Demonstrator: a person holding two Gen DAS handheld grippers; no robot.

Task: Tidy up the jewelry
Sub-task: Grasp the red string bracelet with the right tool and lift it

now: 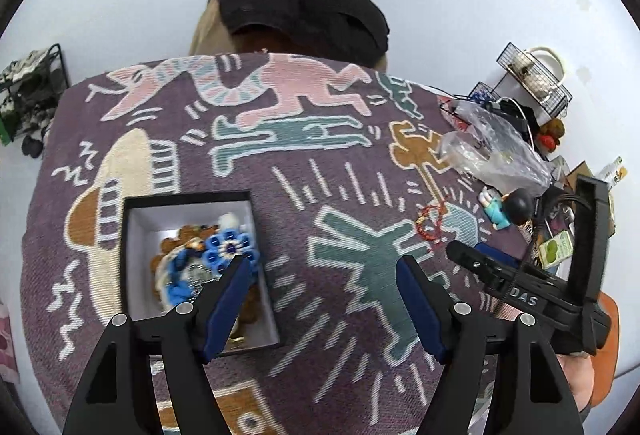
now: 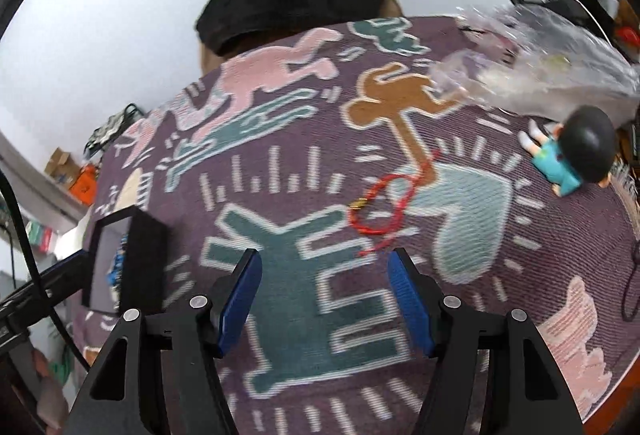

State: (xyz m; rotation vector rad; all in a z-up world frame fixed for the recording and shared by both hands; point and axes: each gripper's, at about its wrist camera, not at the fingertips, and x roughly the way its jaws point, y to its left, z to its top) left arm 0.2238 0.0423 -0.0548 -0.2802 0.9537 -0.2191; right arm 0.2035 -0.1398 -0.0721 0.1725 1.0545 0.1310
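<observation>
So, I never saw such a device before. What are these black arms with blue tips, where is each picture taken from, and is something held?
A person holds two hand-held grippers; no robot. Each picture comes from a fisheye camera on one gripper, looking along its fingers. The left gripper hangs by an open black box of beaded jewelry. The right gripper points near a red string bracelet on the patterned cloth. A small doll and a plastic bag lie further away. Both grippers are open, and nothing is held.

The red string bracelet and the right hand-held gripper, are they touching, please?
Apart. The right wrist view shows the red string bracelet lying on the patterned cloth ahead of the open right hand-held gripper, cloth visible between them.
</observation>
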